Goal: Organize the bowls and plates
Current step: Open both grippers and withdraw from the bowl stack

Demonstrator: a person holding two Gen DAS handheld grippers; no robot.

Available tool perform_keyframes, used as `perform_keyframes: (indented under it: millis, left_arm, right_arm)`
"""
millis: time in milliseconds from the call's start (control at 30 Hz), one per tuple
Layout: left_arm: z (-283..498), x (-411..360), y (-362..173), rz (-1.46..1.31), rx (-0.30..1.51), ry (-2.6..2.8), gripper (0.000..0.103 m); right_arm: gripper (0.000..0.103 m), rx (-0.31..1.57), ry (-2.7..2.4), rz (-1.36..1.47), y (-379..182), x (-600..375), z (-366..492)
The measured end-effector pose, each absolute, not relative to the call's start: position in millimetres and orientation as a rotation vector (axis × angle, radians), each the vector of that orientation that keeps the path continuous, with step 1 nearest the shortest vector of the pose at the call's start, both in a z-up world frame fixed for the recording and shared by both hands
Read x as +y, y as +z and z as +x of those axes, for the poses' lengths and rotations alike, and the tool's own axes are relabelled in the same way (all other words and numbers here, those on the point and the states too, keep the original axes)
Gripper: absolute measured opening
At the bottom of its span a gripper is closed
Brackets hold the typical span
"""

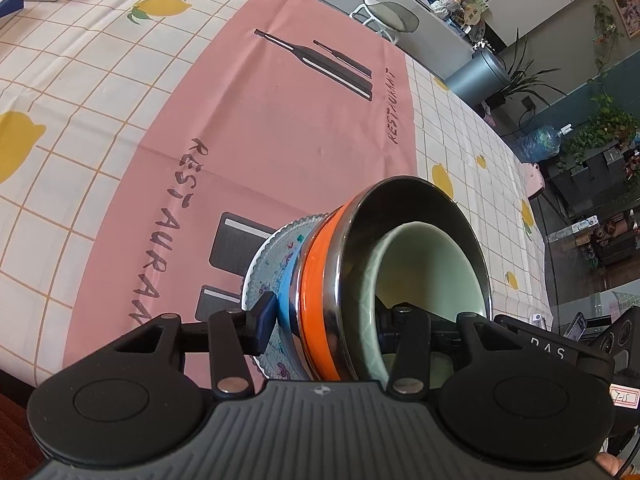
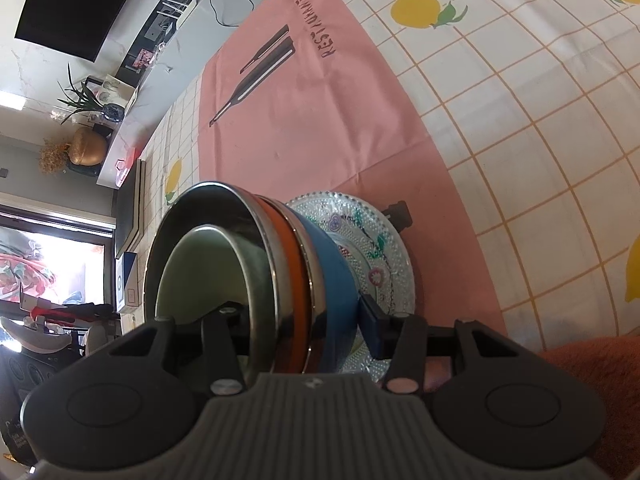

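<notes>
There is one stack of dishes, and it has four pieces. The lowest is one glass plate (image 1: 260,264) with a beaded rim and painted flowers. On it sits one blue bowl (image 1: 287,300), then one orange bowl (image 1: 316,292) with a shiny steel rim and steel inside, and in this one nests one pale green bowl (image 1: 424,264). The stack lies on one pink placemat (image 1: 280,120), which carries printed bottles and the word RESTAURANT. The placemat lies on the surface, covered by a checked tablecloth (image 1: 80,80) with yellow lemons.

The left gripper (image 1: 326,322) has its fingers clamped on the stack, one on the blue bowl's outer wall and one inside the green bowl. The right gripper (image 2: 298,316) clamps the stack in the same way from the opposite side.
</notes>
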State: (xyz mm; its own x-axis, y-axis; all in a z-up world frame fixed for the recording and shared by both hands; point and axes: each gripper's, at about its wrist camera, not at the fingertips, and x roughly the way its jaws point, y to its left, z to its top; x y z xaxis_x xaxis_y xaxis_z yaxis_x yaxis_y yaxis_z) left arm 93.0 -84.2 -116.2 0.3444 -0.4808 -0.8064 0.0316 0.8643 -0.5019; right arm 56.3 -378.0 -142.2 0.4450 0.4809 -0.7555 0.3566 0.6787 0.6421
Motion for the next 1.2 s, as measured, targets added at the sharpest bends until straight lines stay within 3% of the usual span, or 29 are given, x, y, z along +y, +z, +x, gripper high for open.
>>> perform_keyframes:
  millis: [267,500,733,967,1200]
  left_arm:
    - [92.6,-87.9,-115.7,-0.414,1.166,-0.364,0.052]
    - [92.2,-87.1,-110.0,-0.414,1.114,-0.367,0.063]
    - [83.7,-83.1,-79.2,-0.356,1.047,-0.388,0.066]
    - [48.2,-71.8,-27.9,-0.231,0.842,-0.391,0.066]
    - [-3.9,-63.1,13.2,-0.063,0.611,-0.362,0.065]
  right_arm:
    - [0.051,1.144,0.106,0.886,-144.4,-379.7,53.5]
    - [0.071,1.117,0.11,0.814,-134.3,-376.2,55.0]
    - [0.075,1.096,0.09,0.69,-113.0,-371.0,52.4]
    - [0.075,0.951,0.032,0.478,-57.7,-352.2,28.5]
    - [0.083,0.773,0.007,0.23,-3.1,-313.1,-17.2]
